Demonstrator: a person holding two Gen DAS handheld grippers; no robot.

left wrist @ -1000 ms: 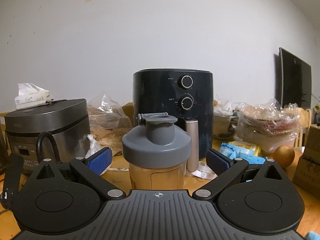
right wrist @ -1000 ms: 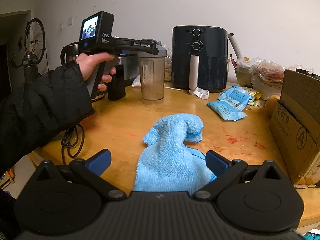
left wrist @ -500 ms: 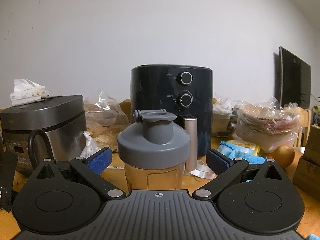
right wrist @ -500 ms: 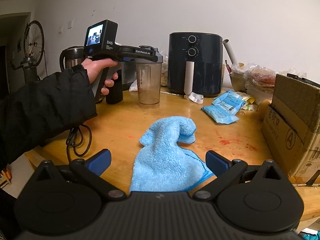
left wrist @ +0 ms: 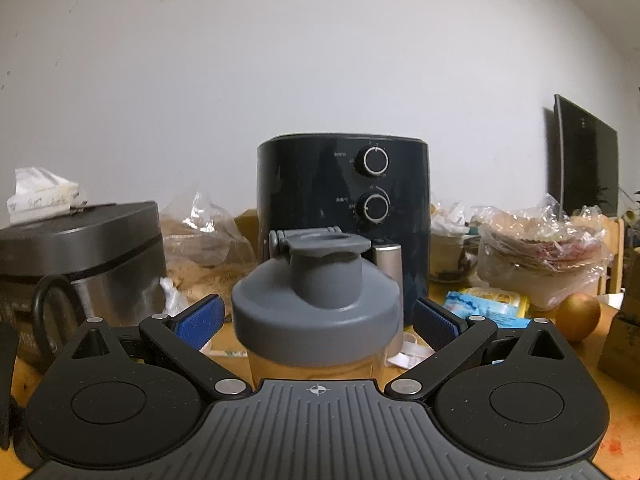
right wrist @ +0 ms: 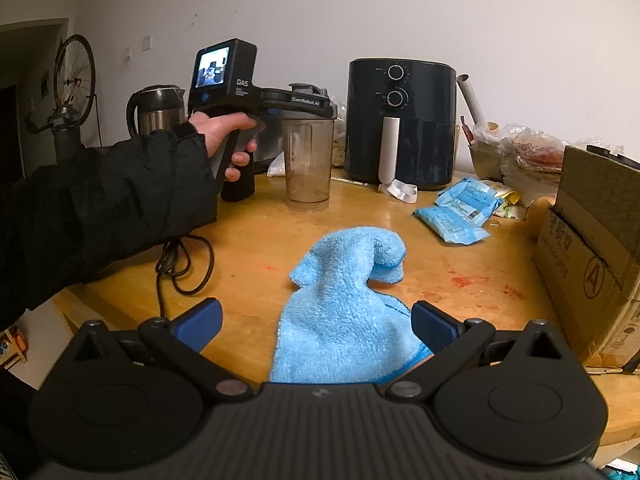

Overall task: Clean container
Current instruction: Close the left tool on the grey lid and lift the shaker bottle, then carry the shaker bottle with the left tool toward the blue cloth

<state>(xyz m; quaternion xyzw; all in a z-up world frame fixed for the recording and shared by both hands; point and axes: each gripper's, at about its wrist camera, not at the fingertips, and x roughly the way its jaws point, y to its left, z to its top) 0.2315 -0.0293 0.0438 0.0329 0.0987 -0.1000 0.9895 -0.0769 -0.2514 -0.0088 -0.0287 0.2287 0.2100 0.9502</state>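
Shaker stands upright on the table, toward the back edge, just in front of the air fryer; grey lid on, flip cap shut. Left gripper spread wide at lid height, blue pads flanking the lid, neither touching. Right gripper also wide, holding nothing, over the near end of the blue cloth at the front edge. Risks: the grip is high on a tall, light cup, so an off-centre squeeze could tip it into the fryer; pads could slip on the domed lid.
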